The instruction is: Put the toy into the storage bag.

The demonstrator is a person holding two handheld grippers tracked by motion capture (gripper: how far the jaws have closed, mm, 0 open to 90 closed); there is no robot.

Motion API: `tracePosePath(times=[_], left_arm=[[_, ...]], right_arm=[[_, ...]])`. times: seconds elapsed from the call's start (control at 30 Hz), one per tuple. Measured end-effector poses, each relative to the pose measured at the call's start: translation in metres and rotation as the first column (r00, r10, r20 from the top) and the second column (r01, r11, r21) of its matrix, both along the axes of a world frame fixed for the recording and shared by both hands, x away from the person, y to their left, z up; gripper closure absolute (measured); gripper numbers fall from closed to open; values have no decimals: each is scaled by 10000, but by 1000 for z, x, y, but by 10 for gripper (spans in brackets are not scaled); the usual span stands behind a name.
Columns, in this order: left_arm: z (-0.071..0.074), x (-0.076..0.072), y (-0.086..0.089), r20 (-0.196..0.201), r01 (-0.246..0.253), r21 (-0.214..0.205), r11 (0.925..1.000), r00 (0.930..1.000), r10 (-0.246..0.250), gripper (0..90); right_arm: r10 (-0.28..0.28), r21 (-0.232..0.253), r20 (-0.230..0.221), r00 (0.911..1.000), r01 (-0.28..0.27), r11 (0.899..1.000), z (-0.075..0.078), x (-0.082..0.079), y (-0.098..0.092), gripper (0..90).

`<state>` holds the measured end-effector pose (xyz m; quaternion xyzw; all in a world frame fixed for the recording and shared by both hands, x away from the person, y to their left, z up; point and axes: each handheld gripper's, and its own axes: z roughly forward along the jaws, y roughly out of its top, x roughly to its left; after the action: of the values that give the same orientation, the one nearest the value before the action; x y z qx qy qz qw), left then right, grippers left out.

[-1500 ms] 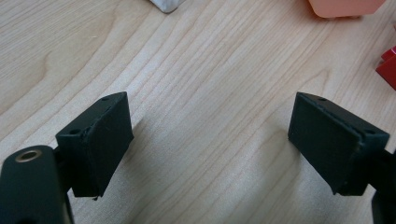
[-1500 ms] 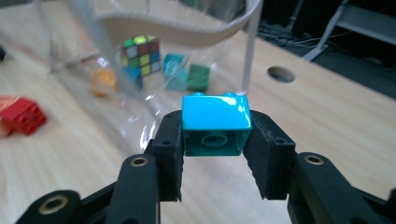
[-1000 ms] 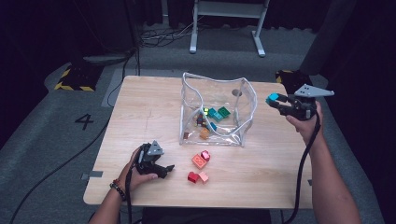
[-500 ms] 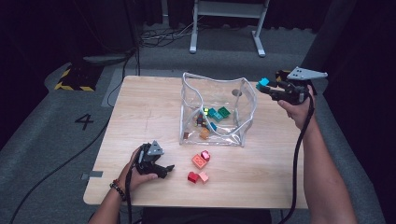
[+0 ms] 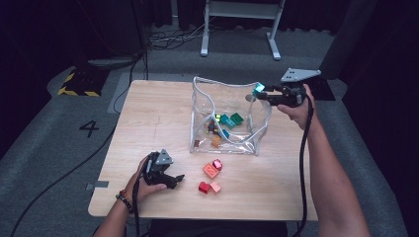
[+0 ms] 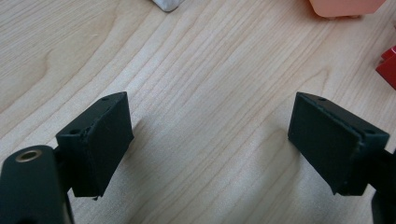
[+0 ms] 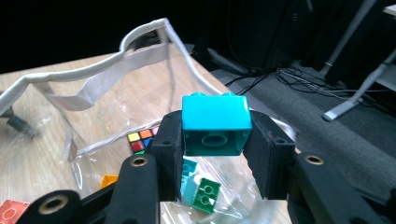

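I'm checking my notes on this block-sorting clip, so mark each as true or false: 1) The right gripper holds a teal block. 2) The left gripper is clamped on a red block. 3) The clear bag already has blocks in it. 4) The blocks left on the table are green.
1) True: the right gripper grips a teal block over the clear bag.
2) False: the left gripper is open, nothing between its jaws, resting on the table.
3) True: green blocks and others lie inside.
4) False: the loose blocks beside the bag are red, orange and pink.
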<state>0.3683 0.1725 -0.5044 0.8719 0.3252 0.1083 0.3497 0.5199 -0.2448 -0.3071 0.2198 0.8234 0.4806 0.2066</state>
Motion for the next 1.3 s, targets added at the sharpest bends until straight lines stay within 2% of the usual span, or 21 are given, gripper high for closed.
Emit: tracePosePath(times=[0.13, 0.23, 0.33, 0.53, 0.67, 0.77, 0.8, 0.83, 0.87, 0.93, 1.0, 1.03, 1.1, 1.13, 1.17, 1.3], left_arm=[[0, 0, 0, -28, 40, 6, 10000, 10000, -40, 139], [0, 0, 0, -29, 38, 4, 10000, 10000, -38, 139], [0, 0, 0, -28, 41, 6, 10000, 10000, -41, 139], [0, 0, 0, -30, 39, 2, 10000, 10000, -39, 139], [0, 0, 0, -29, 41, 7, 10000, 10000, -41, 139], [0, 0, 0, -32, 13, -35, 10000, 10000, -13, 139], [0, 0, 0, -32, 12, -38, 10000, 10000, -12, 139], [0, 0, 0, -31, 30, -14, 10000, 10000, -31, 139], [0, 0, 0, -32, 27, -15, 10000, 10000, -27, 139], [0, 0, 0, -31, 29, -14, 10000, 10000, -29, 139], [0, 0, 0, -31, 26, -16, 10000, 10000, -26, 139], [0, 0, 0, -30, 27, -17, 10000, 10000, -27, 139], [0, 0, 0, -31, 30, -16, 10000, 10000, -30, 139], [0, 0, 0, -34, 10, -39, 10000, 10000, -10, 139], [0, 0, 0, -34, 16, -34, 10000, 10000, -16, 139], [0, 0, 0, -34, 12, -38, 10000, 10000, -12, 139]], right_arm=[[480, -454, 67, 9988, -477, 9978, -3, 2, 18, 591], [783, -893, -52, 9969, -785, 9929, -5, 4, 31, 591], [1049, -1456, -266, 9941, -1077, 9835, -8, 6, 45, 591], [1123, -2347, -798, 9905, -1282, 9636, -15, 14, 66, 591], [980, -3257, -1265, 9871, -1346, 9358, -18, 18, 78, 591], [1033, -4263, -1445, 9841, -1561, 8910, -19, 22, 85, 590], [902, -4509, -1575, 9834, -1529, 8794, -20, 22, 87, 591], [954, -4767, -1640, 9818, -1636, 8637, -22, 22, 88, 590], [889, -4919, -1752, 9805, -1654, 8548, -22, 22, 88, 590], [866, -5030, -1947, 9770, -1753, 8463, -25, 23, 87, 591], [688, -5390, -2067, 9760, -1723, 8245, -27, 23, 84, 590], [587, -5509, -2083, 9763, -1667, 8178, -28, 24, 82, 590], [423, -5604, -2138, 9760, -1580, 8130, -28, 24, 74, 590], [394, -5604, -2158, 9756, -1568, 8132, -26, 25, 70, 590], [299, -5548, -2184, 9754, -1493, 8185, -26, 24, 65, 591], [43, -5719, -2214, 9752, -1334, 8094, -25, 24, 53, 590]])
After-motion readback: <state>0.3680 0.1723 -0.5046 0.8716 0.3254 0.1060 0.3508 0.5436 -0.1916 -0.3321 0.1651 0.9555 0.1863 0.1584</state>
